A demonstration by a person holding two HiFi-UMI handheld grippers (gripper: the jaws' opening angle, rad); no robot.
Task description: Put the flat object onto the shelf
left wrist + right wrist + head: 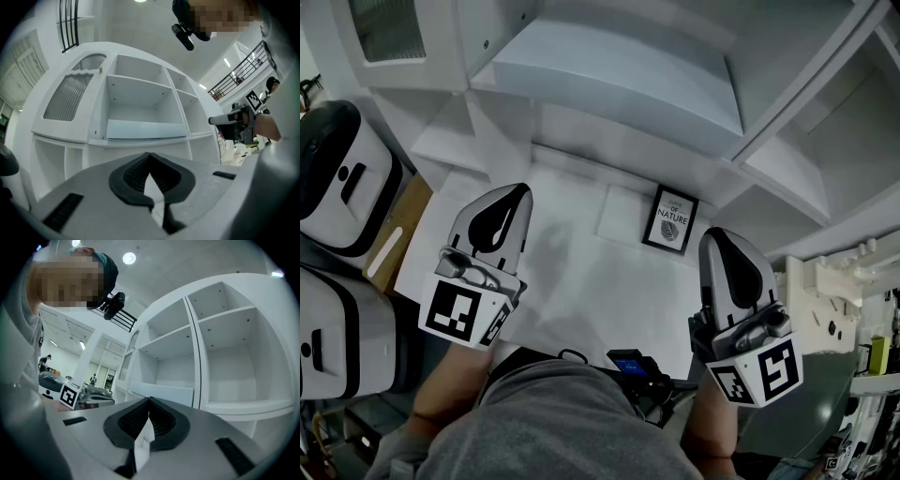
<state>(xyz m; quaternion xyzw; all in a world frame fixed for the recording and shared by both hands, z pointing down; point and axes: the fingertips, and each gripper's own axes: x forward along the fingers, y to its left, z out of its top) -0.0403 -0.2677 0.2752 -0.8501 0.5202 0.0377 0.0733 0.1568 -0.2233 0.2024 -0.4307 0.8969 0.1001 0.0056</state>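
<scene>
The flat object is a small black-framed picture [667,219] with a white print. It rests on the white surface at the foot of the white shelf unit [609,75], next to a pale flat panel [623,214]. My left gripper [521,190] hovers to the left of the picture and short of it. Its jaws meet at the tip with nothing between them [150,155]. My right gripper [715,234] hangs just right of the picture and nearer to me, also shut and empty [149,400]. Both point at the open shelf compartments [140,105].
Two white rounded machines [337,178] stand at the left beside a wooden board edge [403,234]. A black device with a blue screen [628,361] sits near my body. White parts clutter the right side [834,300]. A tall divider [194,352] splits the shelf bays.
</scene>
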